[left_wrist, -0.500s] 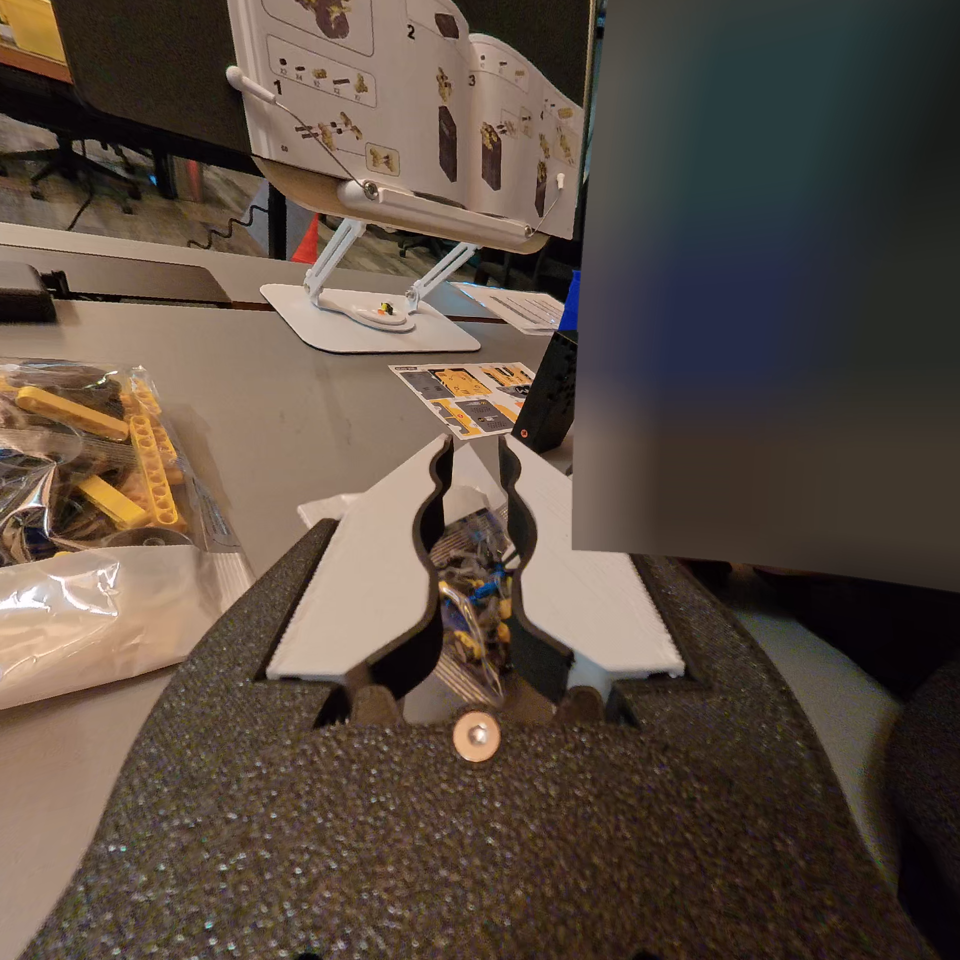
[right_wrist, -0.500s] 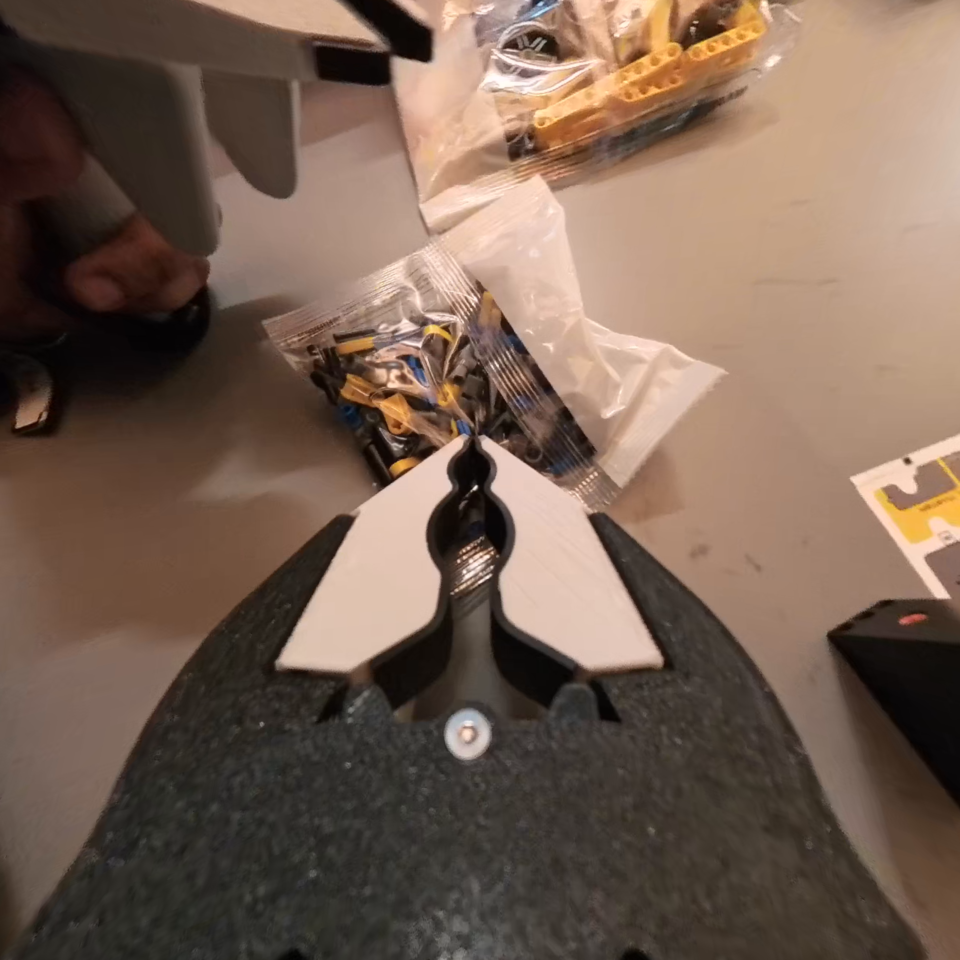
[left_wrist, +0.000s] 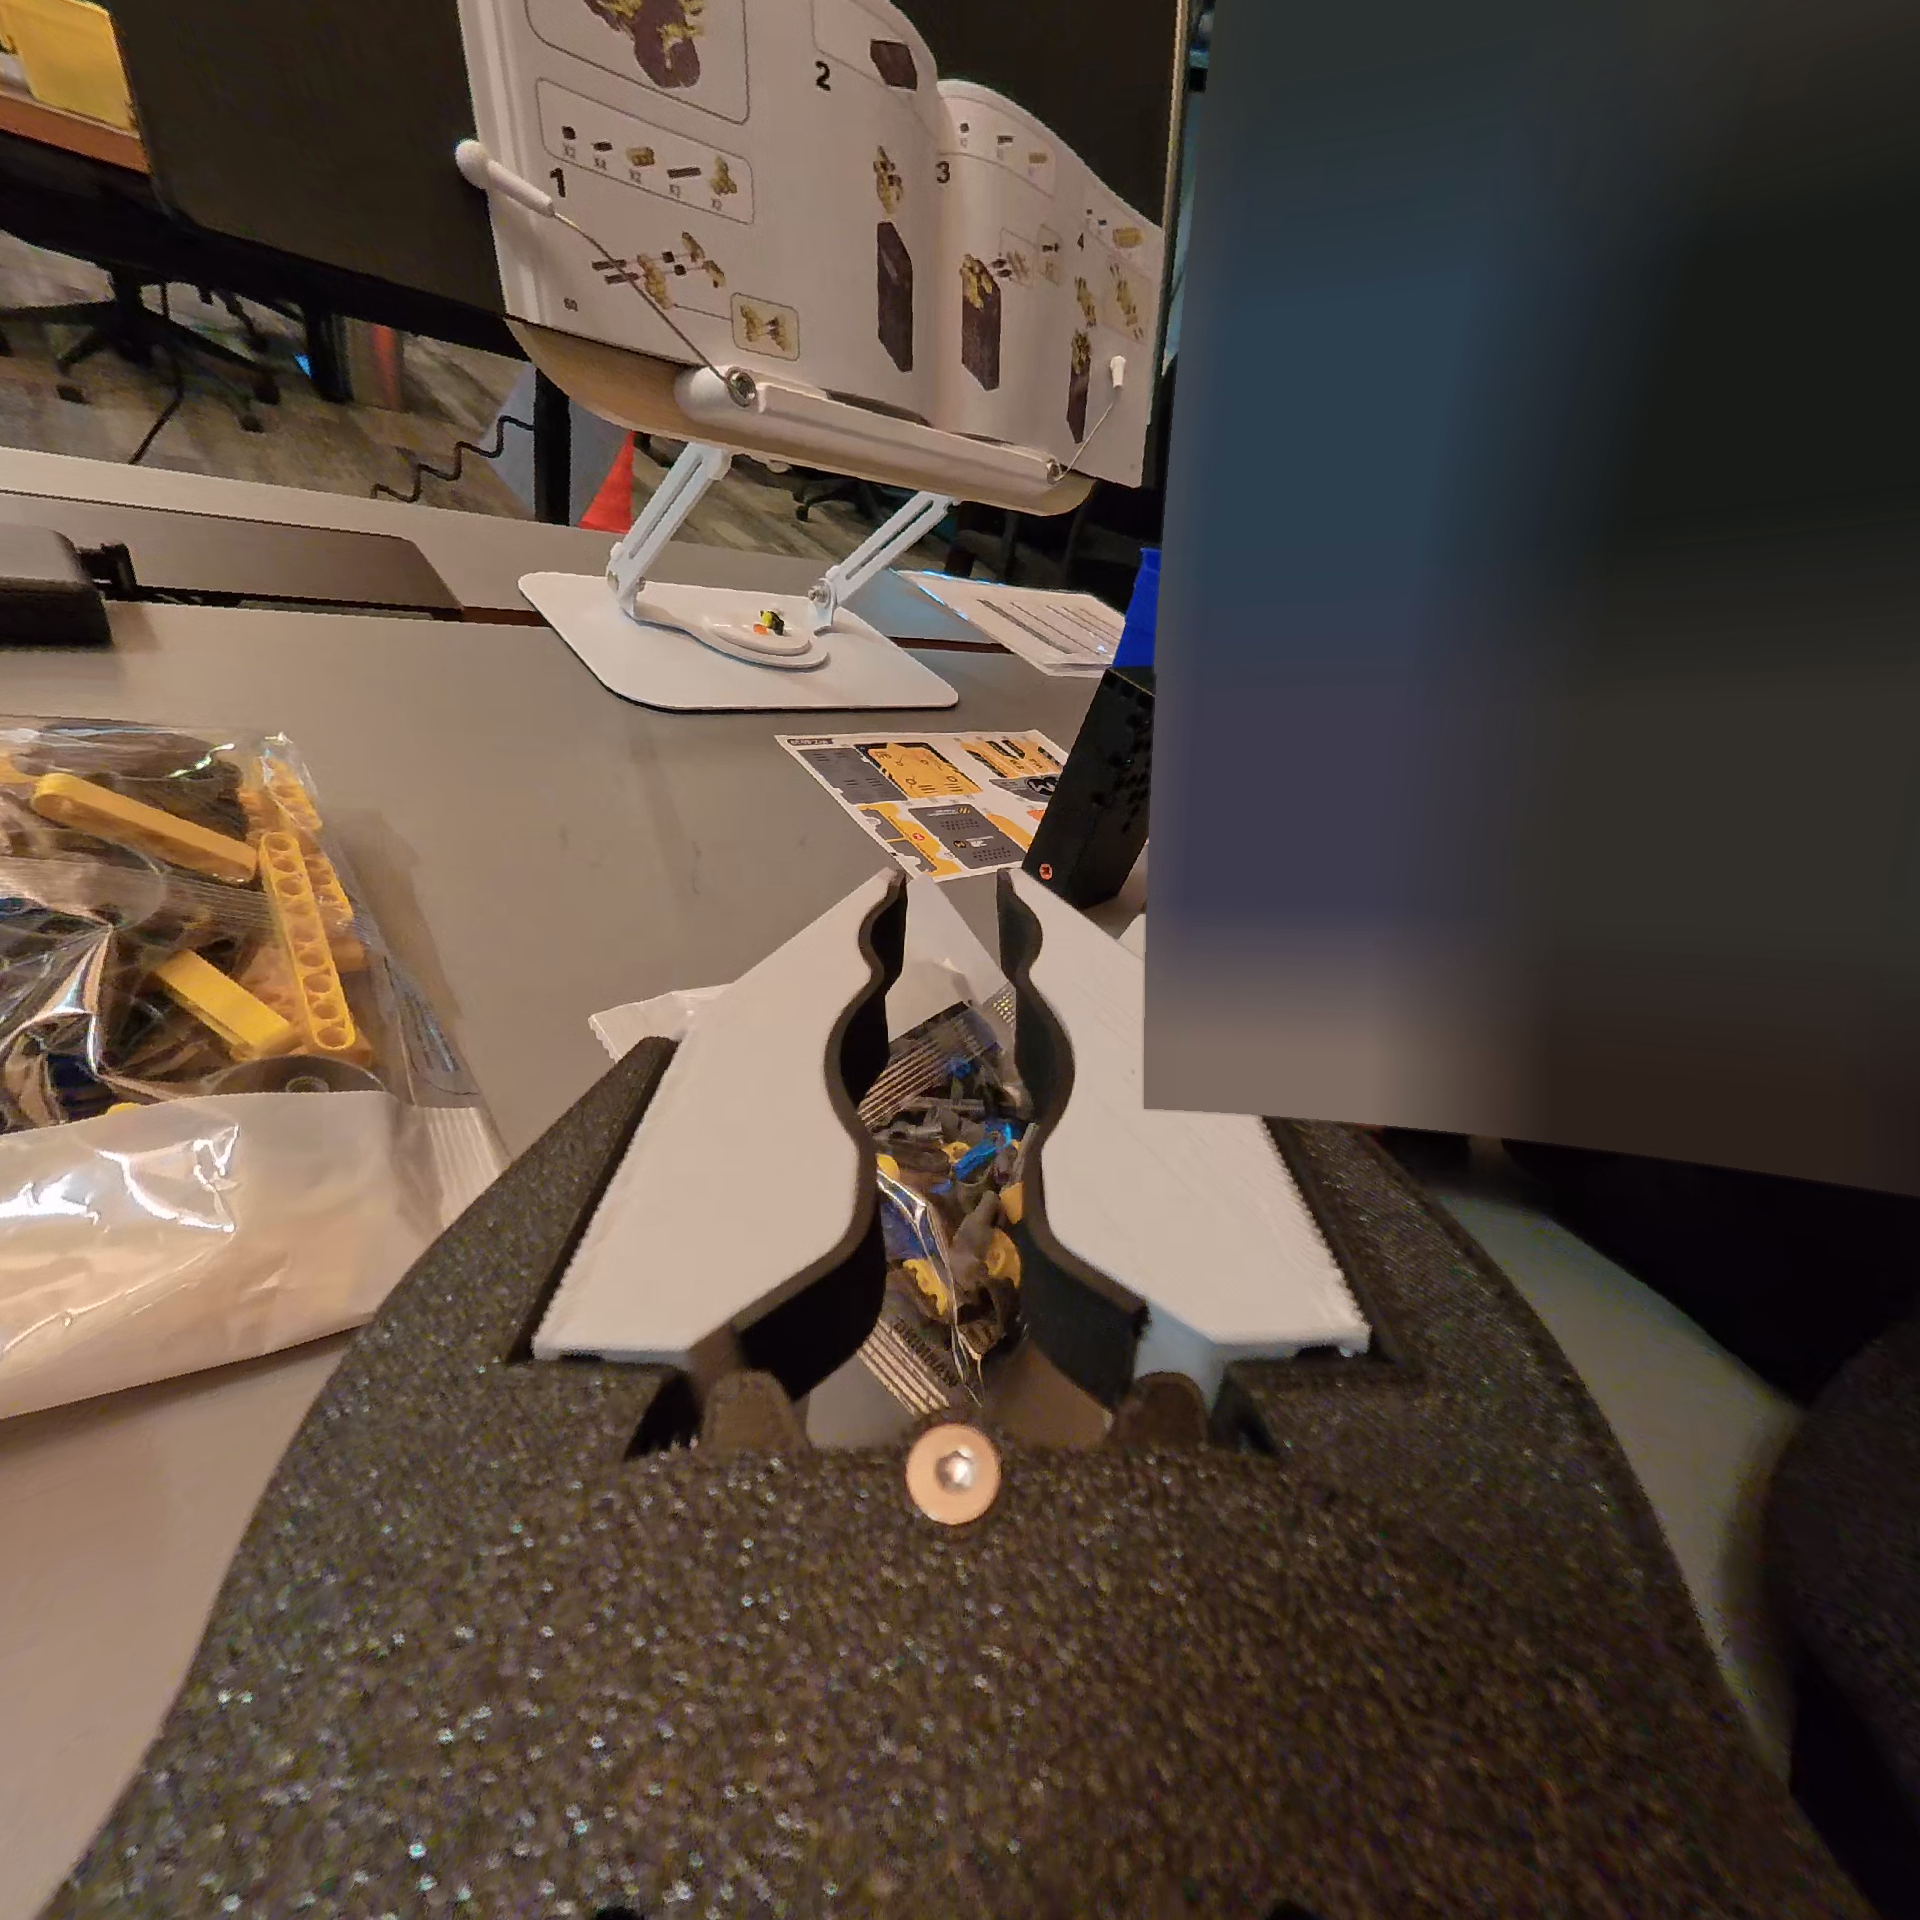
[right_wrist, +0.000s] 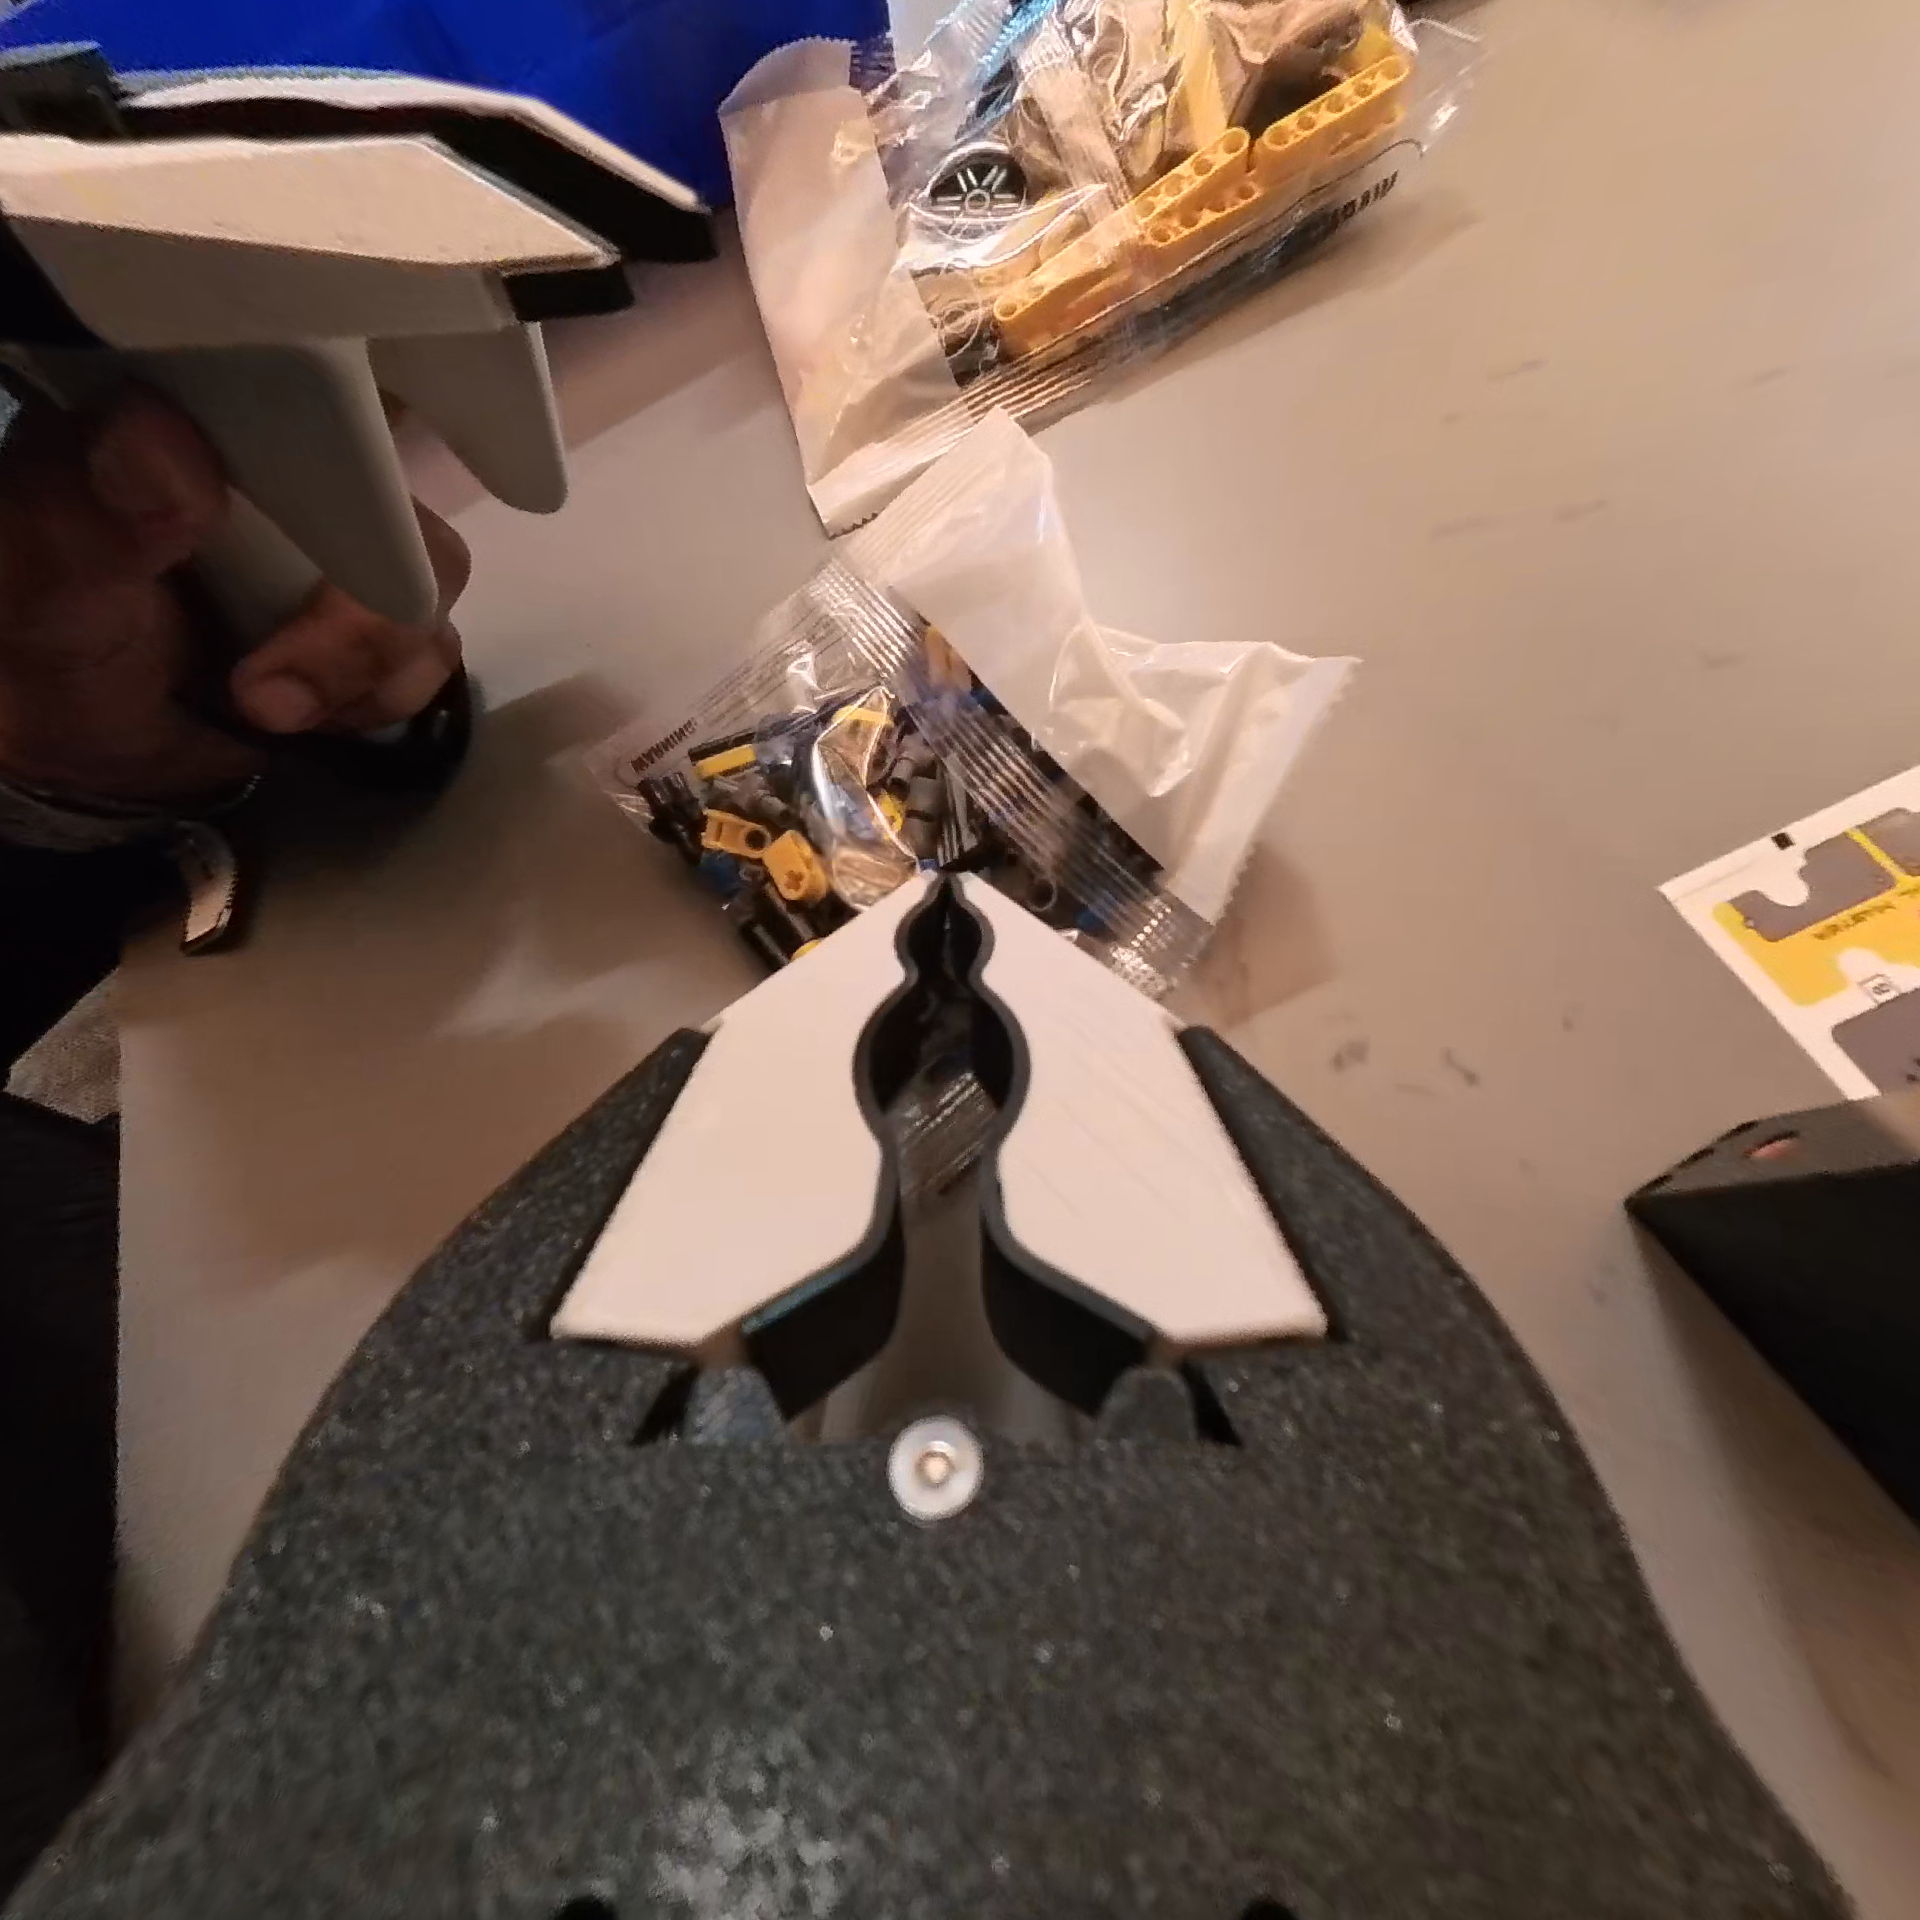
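A small clear bag of yellow, blue and black parts (right_wrist: 831, 810) lies on the grey table (right_wrist: 1558, 520). My right gripper (right_wrist: 945, 883) is shut on the near sealed edge of this bag. My left gripper (left_wrist: 951, 894) hovers over the same bag (left_wrist: 956, 1174) with its jaws a little apart and nothing between them. Its white fingers (right_wrist: 312, 208) show at the upper left of the right wrist view, held by a hand (right_wrist: 312, 665).
A larger bag of yellow beams and a wheel (left_wrist: 156, 935) lies to the left, also seen in the right wrist view (right_wrist: 1143, 187). A sticker sheet (left_wrist: 935, 790) and a black block (left_wrist: 1101, 800) lie ahead. An instruction booklet (left_wrist: 831, 208) sits on a white stand (left_wrist: 727, 665).
The right wrist view has shifted: the left gripper and the large bag now sit lower and nearer in it. The right gripper stays shut on the small bag. The left view is almost unchanged.
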